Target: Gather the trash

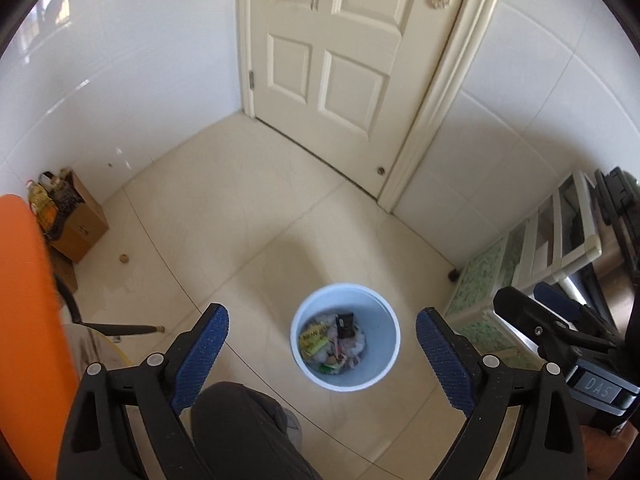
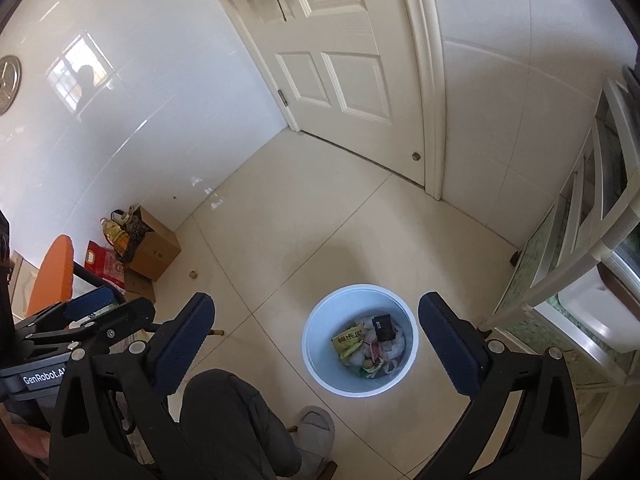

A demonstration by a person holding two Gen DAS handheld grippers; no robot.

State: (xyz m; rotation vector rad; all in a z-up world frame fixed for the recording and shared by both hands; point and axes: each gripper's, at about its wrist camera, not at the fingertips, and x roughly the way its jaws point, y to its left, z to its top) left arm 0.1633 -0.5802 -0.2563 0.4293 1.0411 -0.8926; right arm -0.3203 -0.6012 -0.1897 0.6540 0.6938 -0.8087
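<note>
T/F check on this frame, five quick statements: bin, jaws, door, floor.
1. The white bin holds trash. True: wrappers and a small black item lie inside.
2. The left gripper is clamped on a wrapper. False: its jaws stand wide open with nothing between them.
3. The right gripper is open and empty. True.
4. The door stands wide open. False: it is closed in its frame.
5. The cardboard box sits right beside the bin. False: it stands apart, against the wall, with a small brown scrap on the floor near it.
</note>
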